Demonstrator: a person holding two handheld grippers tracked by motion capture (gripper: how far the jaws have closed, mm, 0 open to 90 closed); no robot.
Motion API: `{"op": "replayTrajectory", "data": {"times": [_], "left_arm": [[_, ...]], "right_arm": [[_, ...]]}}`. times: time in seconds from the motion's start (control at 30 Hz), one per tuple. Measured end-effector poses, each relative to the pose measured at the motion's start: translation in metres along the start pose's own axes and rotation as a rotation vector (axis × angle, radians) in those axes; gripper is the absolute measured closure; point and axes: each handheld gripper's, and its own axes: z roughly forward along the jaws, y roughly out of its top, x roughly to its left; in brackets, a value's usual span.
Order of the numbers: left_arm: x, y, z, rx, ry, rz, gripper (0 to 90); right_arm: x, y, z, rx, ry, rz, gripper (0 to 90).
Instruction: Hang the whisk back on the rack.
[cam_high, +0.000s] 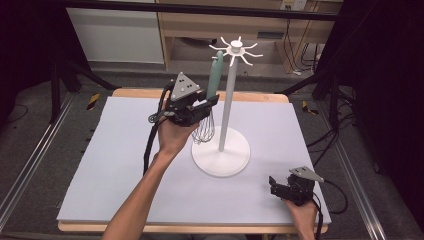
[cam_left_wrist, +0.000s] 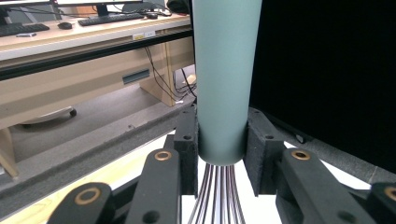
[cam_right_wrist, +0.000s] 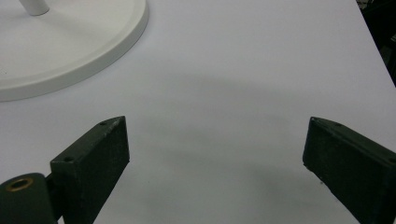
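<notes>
A whisk (cam_high: 214, 80) with a pale green handle (cam_left_wrist: 224, 79) and wire loops (cam_high: 204, 131) is held upright above the mat. My left gripper (cam_high: 202, 106) is shut on the lower end of the handle, pads (cam_left_wrist: 187, 144) pressing both sides. The handle's top reaches up beside the hooks of a white utensil stand (cam_high: 229, 100) with a round base (cam_high: 220, 158). My right gripper (cam_right_wrist: 215, 158) rests low at the mat's near right corner (cam_high: 286, 189), jaws wide apart with nothing between them.
A pale mat (cam_high: 125, 165) covers the wooden table. The stand's base (cam_right_wrist: 70, 46) lies to the upper left of the right gripper. Black curtains, wooden shelving and floor cables surround the table.
</notes>
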Motion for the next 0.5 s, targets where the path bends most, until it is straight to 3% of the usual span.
{"op": "replayTrajectory", "data": {"times": [0.23,0.5], "left_arm": [[-0.0003,-0.0047,0.0051,-0.033,0.019,0.000,68.3],[-0.0003,-0.0083,0.0098,-0.064,0.010,-0.014,68.0]], "right_arm": [[-0.0001,-0.0001,0.0000,-0.001,0.003,0.001,7.7],[-0.0002,-0.0003,0.0002,-0.001,0.005,-0.003,7.7]]}}
